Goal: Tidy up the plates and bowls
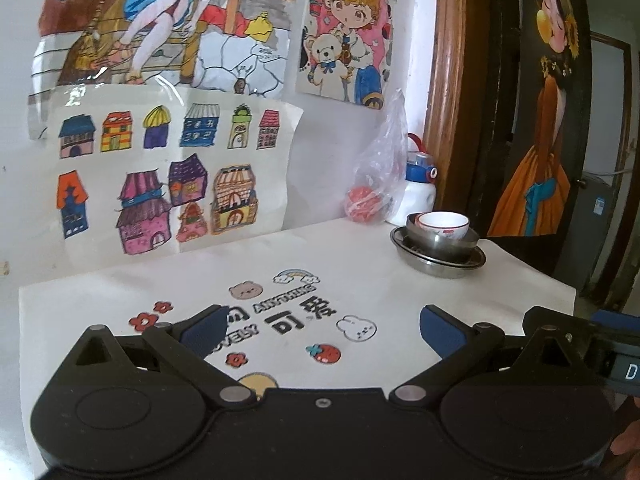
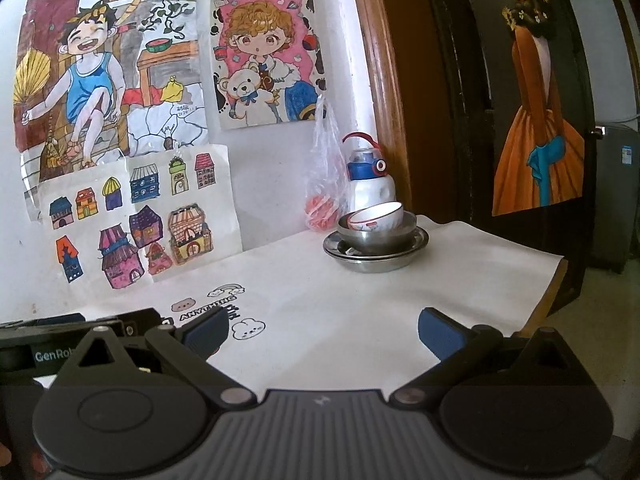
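A stack stands at the table's far right corner: a white ceramic bowl [image 1: 443, 225] [image 2: 376, 218] sits tilted inside a steel bowl [image 1: 442, 243] [image 2: 378, 236], which rests on a steel plate [image 1: 438, 262] [image 2: 376, 254]. My left gripper [image 1: 322, 330] hovers open over the printed cloth near the front, well short of the stack, with nothing between its blue pads [image 1: 202, 332]. My right gripper [image 2: 324, 330] is also open and empty, at the front of the table, with the stack ahead and slightly right.
A white tablecloth [image 1: 360, 292] with cartoon prints covers the table. Behind the stack stand a white bottle with a blue cap [image 2: 368, 184] and a plastic bag holding something red [image 2: 324, 196]. Drawings hang on the wall. A wooden door frame [image 2: 384, 80] rises on the right, and the table edge [image 2: 548, 292] drops off there.
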`<state>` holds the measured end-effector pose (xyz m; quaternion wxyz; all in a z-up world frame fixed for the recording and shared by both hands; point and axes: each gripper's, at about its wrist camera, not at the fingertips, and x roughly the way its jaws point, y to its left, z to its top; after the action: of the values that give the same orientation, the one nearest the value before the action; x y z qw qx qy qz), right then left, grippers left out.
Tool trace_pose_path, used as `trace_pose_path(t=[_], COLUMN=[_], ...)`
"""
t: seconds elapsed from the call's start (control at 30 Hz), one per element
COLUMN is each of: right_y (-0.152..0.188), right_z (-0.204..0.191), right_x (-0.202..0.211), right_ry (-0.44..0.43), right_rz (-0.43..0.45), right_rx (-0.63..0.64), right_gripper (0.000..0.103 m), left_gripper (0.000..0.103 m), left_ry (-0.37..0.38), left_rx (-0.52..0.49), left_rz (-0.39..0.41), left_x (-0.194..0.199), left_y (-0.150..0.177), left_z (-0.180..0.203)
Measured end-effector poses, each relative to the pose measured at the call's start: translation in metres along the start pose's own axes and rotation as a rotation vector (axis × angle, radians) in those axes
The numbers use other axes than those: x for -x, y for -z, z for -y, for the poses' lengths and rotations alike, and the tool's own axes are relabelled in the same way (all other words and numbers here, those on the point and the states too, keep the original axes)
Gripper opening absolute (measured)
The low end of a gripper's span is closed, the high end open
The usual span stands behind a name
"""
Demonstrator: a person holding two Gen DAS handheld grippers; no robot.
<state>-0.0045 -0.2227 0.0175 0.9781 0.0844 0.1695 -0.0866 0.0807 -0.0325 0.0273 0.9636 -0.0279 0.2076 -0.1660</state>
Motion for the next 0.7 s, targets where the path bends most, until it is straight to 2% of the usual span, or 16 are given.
trace_pose_path(t=[0.33,0.7], right_y=[0.010,0.019], right_z=[0.001,0.004], right_x=[0.006,-0.004], right_ry=[0.025,0.044], right_rz=[0.013,-0.015], right_rx=[-0.008,-0.029], right_gripper=[0.103,0.103], left_gripper=[0.102,0.102], left_ry=[-0.024,-0.045], left_rx=[0.004,0.019], left_rz=[-0.026,-0.041], left_x=[0.005,0.004], left_y=[0.018,0.025], left_z=[-0.003,-0.009])
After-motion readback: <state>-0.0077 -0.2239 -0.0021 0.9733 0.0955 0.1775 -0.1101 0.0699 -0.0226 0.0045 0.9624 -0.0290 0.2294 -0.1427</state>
